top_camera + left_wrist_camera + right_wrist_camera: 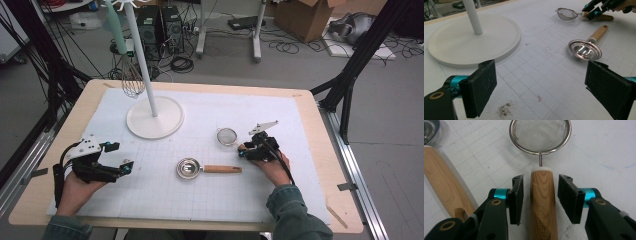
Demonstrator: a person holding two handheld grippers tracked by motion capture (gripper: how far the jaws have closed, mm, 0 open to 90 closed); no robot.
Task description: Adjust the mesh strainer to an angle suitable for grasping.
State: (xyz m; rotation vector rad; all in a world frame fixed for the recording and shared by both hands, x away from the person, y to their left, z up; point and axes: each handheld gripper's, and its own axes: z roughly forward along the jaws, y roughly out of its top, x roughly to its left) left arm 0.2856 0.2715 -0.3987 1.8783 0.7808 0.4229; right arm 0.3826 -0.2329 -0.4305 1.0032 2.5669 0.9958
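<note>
The right gripper (540, 200) straddles the wooden handle of the small mesh strainer (540, 135), which lies flat on the white gridded mat (210, 195) at right of centre. Its jaws stand apart on either side of the handle, with a sliver of gap at each pad, so the grip is not yet made; closing and lifting are judged still to come. The left gripper (116, 156) rests at the near left, jaws wide apart and empty. A steel measuring cup (189, 168) with a wooden handle lies just left of the strainer's handle, near enough to knock. The far-left stand (155, 117) is well apart; open mat lies to the right.
</note>
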